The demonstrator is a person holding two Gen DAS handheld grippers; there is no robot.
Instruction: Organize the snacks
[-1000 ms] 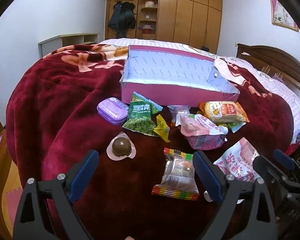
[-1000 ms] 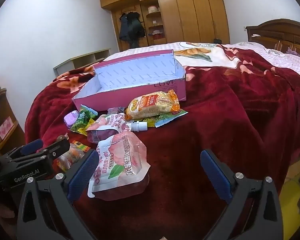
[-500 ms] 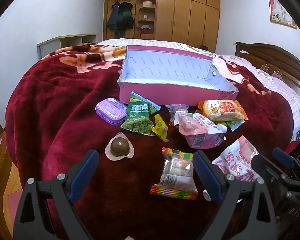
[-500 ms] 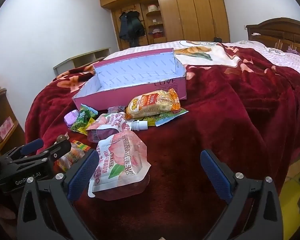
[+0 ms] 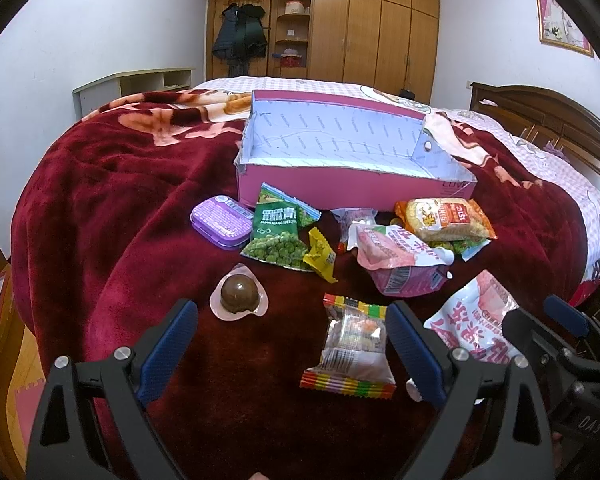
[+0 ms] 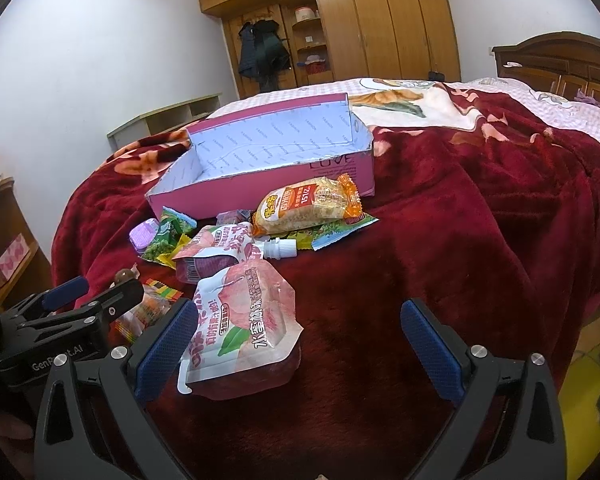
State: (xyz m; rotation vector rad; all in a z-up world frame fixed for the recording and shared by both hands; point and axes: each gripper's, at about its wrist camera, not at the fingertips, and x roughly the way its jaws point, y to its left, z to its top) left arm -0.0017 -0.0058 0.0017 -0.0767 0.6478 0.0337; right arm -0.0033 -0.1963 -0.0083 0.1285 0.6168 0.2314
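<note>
Hovering spread, empty: left gripper, right gripper. Peach pouch just ahead of right gripper, touching its left finger; soft, slippery, light — pinch upper edge.

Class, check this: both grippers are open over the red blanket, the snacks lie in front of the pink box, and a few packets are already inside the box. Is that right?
Not quite. The pink box is empty: the left wrist view shows only its pale lining. The rest holds: the left gripper and right gripper are open over the red blanket, and the snacks, such as the green pea packet, lie in front of the box.
</note>
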